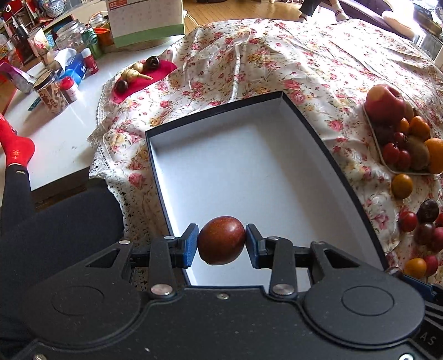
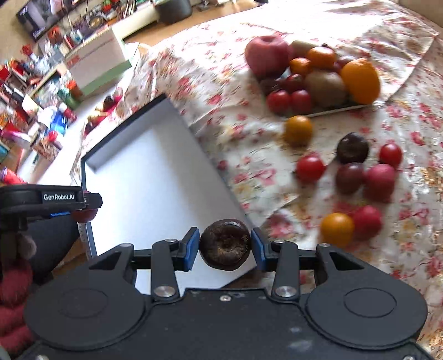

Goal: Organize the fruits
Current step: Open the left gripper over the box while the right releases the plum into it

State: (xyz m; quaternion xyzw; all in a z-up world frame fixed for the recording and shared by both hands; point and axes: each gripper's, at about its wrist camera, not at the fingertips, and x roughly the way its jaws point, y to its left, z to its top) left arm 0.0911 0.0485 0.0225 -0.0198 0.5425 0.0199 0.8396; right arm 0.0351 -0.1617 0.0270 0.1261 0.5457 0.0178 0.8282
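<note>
My left gripper (image 1: 221, 240) is shut on a reddish-brown round fruit (image 1: 221, 240) and holds it above the near end of a white-lined dark box (image 1: 249, 155), which has nothing in it. My right gripper (image 2: 224, 244) is shut on a dark brown round fruit (image 2: 224, 244) over the box's near right corner (image 2: 144, 171). The left gripper also shows at the left in the right wrist view (image 2: 83, 206). A tray of fruit (image 2: 326, 109) holds an apple (image 2: 265, 54), a kiwi, oranges and tomatoes. Several loose tomatoes and dark fruits (image 2: 351, 171) lie on the floral cloth.
The floral cloth (image 1: 249, 61) covers the table. A red mat with small gourds (image 1: 144, 74) lies at the far left. Jars, bottles and a calendar box (image 1: 144, 22) stand on the white counter (image 1: 55, 133) at left. The person's leg and red sock (image 1: 16, 149) are at left.
</note>
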